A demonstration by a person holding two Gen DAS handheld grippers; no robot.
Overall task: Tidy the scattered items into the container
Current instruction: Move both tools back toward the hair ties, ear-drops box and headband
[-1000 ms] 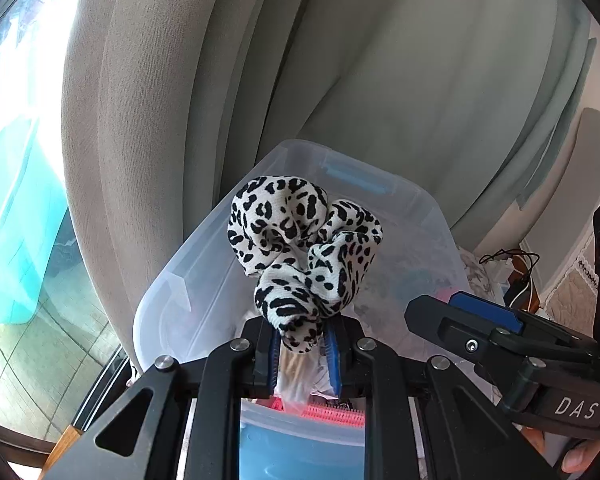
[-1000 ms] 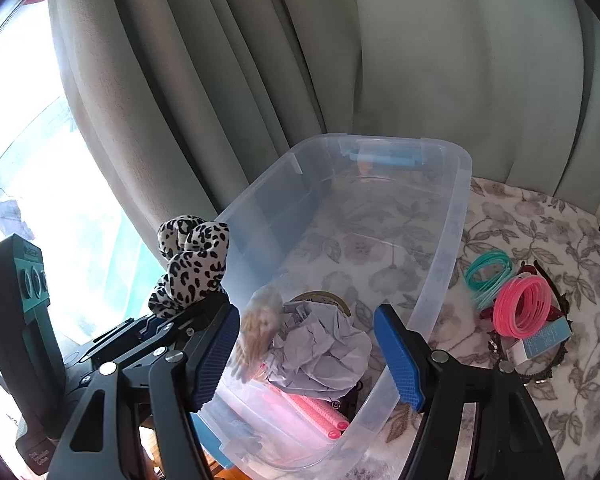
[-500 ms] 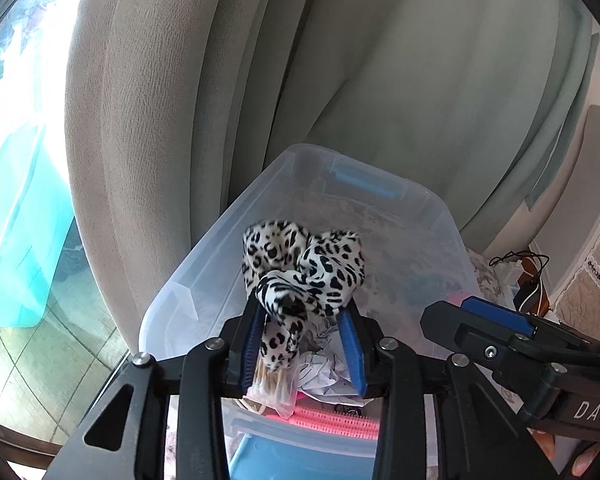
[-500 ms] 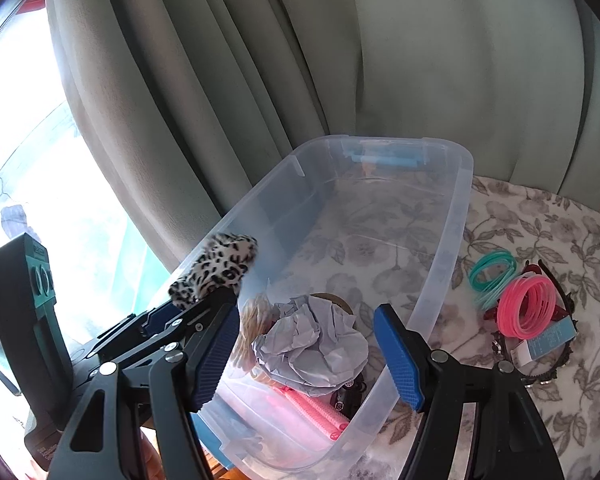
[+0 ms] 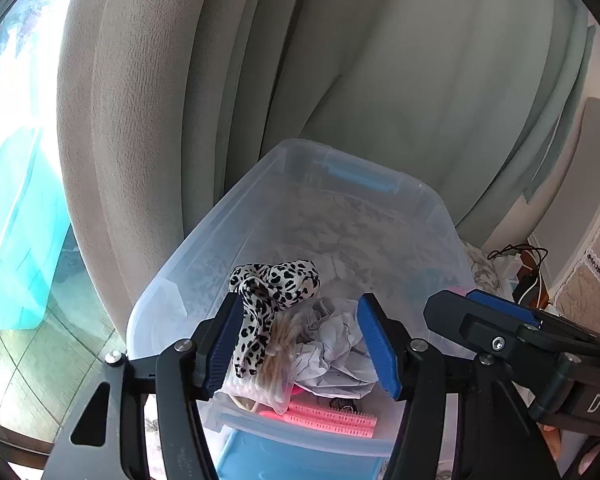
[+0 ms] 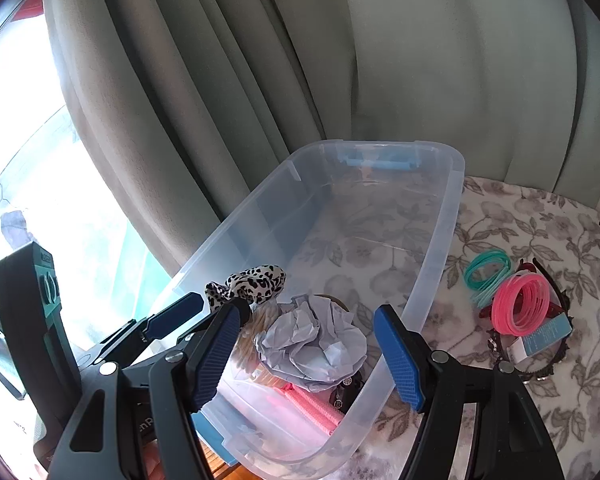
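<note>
Starting at the left: left gripper (image 5: pixel 298 340) spread wide, pinching nothing, hanging over the near end of the container (image 5: pixel 204 256). Between its fingers, close to the left pad, the leopard scrunchie (image 5: pixel 274 284), lying inside on top of the crumpled paper (image 5: pixel 332 336) and the bag of cotton swabs (image 5: pixel 276 344). Cannot tell if the fabric touches that pad. Probably a release just finishing, so better to lift straight up and back, keeping the jaws wide, to avoid dragging the fabric out again.

Further right: right gripper (image 6: pixel 306 356) also spread and empty, over the same near end. To the right of it, well outside the wall, on the floral cloth (image 6: pixel 520 216), the teal bangles (image 6: pixel 486 272) touching the pink bangles (image 6: pixel 520 304). Likely next for this side; advisable to pinch several rings together.
</note>
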